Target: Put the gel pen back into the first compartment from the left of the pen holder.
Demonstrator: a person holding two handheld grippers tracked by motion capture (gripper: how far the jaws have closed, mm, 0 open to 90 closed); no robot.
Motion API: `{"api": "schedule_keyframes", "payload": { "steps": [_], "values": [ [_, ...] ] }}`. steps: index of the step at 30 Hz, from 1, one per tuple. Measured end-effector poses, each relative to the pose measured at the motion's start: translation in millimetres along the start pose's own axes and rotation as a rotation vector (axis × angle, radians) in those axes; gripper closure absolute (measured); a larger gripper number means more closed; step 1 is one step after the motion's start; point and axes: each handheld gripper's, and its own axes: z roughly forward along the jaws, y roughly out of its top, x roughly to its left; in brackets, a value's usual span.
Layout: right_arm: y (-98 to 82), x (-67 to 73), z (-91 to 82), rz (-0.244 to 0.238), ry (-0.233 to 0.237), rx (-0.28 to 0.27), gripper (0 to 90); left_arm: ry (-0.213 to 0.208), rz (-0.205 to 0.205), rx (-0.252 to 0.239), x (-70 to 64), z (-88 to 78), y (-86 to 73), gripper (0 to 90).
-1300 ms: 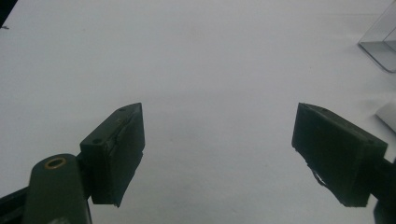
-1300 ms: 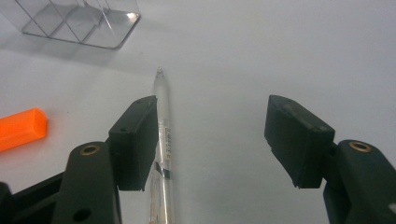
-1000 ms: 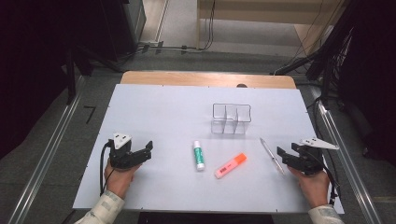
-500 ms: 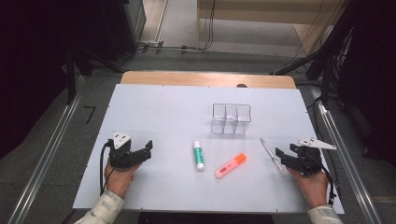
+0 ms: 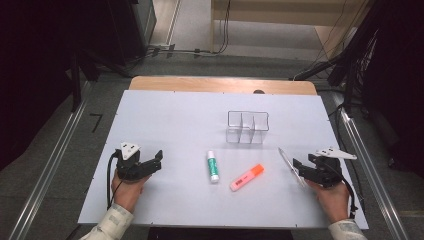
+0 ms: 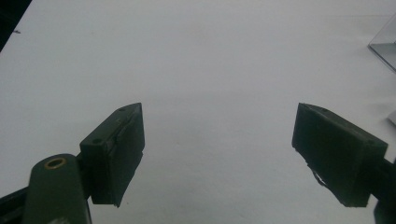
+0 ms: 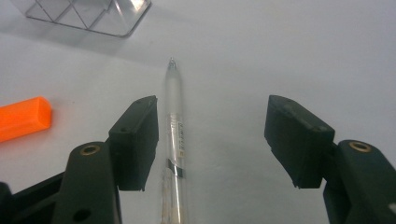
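The pen (image 7: 173, 140) lies flat on the white surface (image 5: 170, 120) between the jaws of the right tongs (image 7: 212, 140), close beside the jaw at the left of the right gripper view and well clear of the other one, and neither pad presses on it, so the right tongs stand released with a wide gap. From the high view, the pen (image 5: 291, 166) lies just left of the right tongs (image 5: 300, 170), its tip pointing away from the person toward the clear divided organizer (image 5: 247, 127). The pen has a see-through barrel with a dark band and small print along it, and a narrow tip at the far end. An orange highlighter (image 5: 247, 177) lies to the left of the pen, apart from it, and a white glue stick with a green end (image 5: 213, 166) lies farther left. The left tongs (image 5: 156, 161) sit near the left side of the surface, well apart from the pen, released too, with bare white surface between the jaws.
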Motion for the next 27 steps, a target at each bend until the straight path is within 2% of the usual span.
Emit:
{"api": "schedule_keyframes", "payload": {
  "steps": [13, 27],
  "values": [
    [4.8, 5.4, 12.1, -0.035, 0.000, 0.011, 35.1, 0.005, 0.000, 0.005, 0.6, 1.3, -0.1, 17.2],
    [7.6, 8.6, 25.2, -0.046, 0.001, 0.042, 35.9, 0.012, 0.002, 0.006, -0.2, 2.7, -0.3, 17.2]
  ]
}}
